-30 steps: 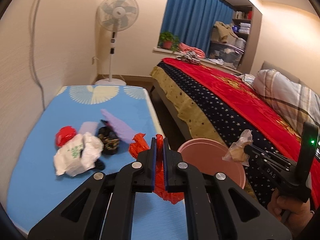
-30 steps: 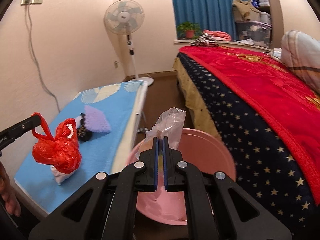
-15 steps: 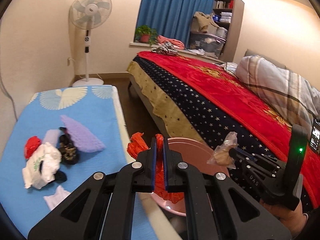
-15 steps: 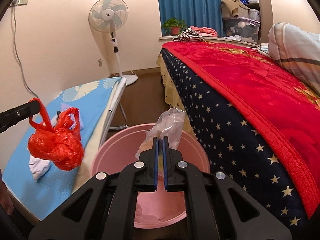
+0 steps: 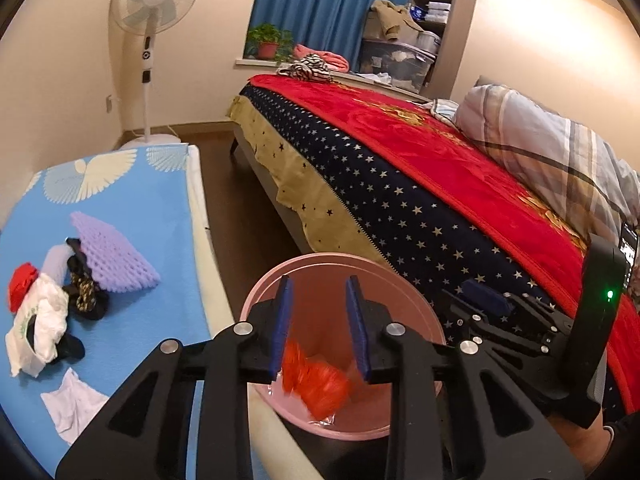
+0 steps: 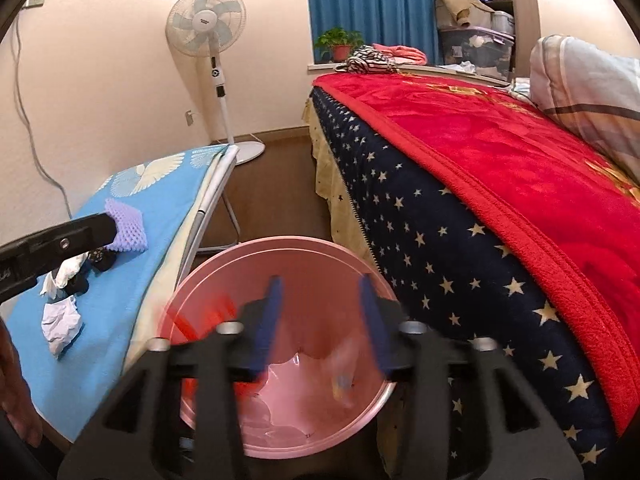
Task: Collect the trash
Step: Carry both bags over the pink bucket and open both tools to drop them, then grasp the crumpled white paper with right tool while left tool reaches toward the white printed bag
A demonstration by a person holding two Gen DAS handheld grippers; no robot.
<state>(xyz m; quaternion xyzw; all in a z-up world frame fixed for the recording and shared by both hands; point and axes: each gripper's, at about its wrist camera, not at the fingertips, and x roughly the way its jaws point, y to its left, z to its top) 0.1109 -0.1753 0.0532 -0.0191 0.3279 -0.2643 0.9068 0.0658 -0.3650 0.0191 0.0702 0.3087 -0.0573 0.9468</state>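
Note:
A pink bin [image 5: 400, 292] stands on the floor between the blue-covered table [image 5: 132, 208] and the bed; it also shows in the right wrist view [image 6: 248, 256]. My left gripper [image 5: 320, 320] is open above the bin, and a red plastic bag [image 5: 316, 384] falls blurred below its jaws. My right gripper [image 6: 324, 320] is open over the bin, and a clear bag with food [image 6: 344, 376] drops blurred inside. On the table lie a purple foam net [image 5: 112, 256], a white bag [image 5: 40, 324], a red item [image 5: 22, 288], a dark scrap [image 5: 86, 292] and a white tissue [image 5: 72, 404].
A bed with a red blanket [image 5: 440, 168] runs along the right, close to the bin. A standing fan [image 5: 150, 20] is at the far wall. A strip of wooden floor [image 5: 236, 196] separates table and bed. A striped pillow [image 5: 560, 160] lies at the right.
Both grippers swung from the table side to above the bin and opened. The red bag left the left gripper and the clear bag left the right gripper; both are falling into the bin.

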